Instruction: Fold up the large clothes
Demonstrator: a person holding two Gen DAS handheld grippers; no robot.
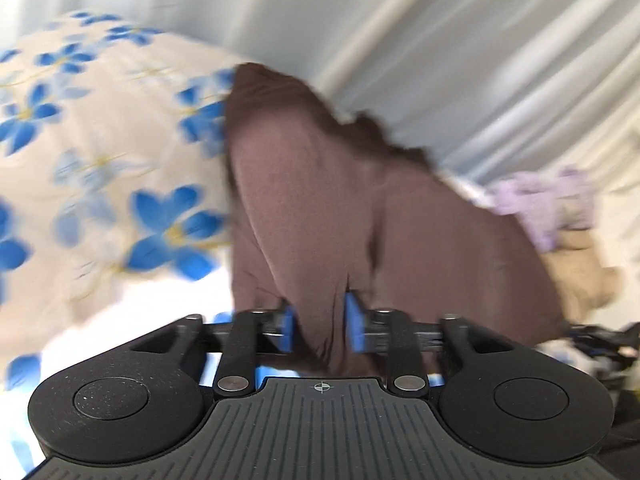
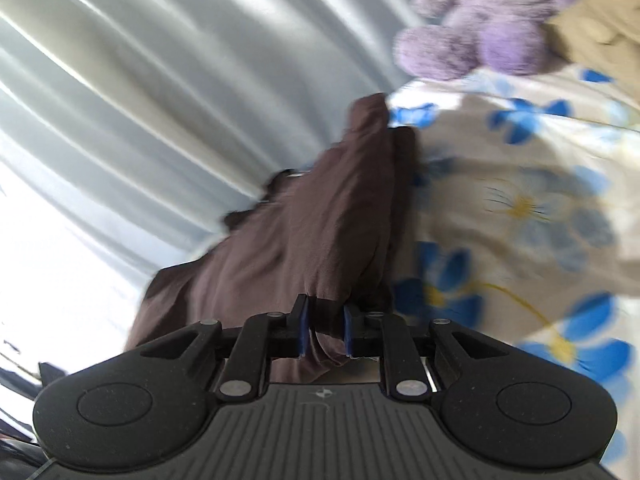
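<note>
Each hand-held gripper, left (image 1: 318,326) and right (image 2: 325,330), pinched the brown garment (image 1: 340,208), so we judged keeping both lifts even and taut wisest.

— What sort of place is this looking like?
— A bedroom at home. A bedsheet (image 2: 520,208) printed with blue flowers is spreading across the bed, and a purple plush toy (image 2: 480,28) is sitting on it near a beige one (image 2: 600,28).
— Anything behind?
— Pale curtains (image 2: 140,100) are hanging in long folds, daylight glowing through them.
</note>
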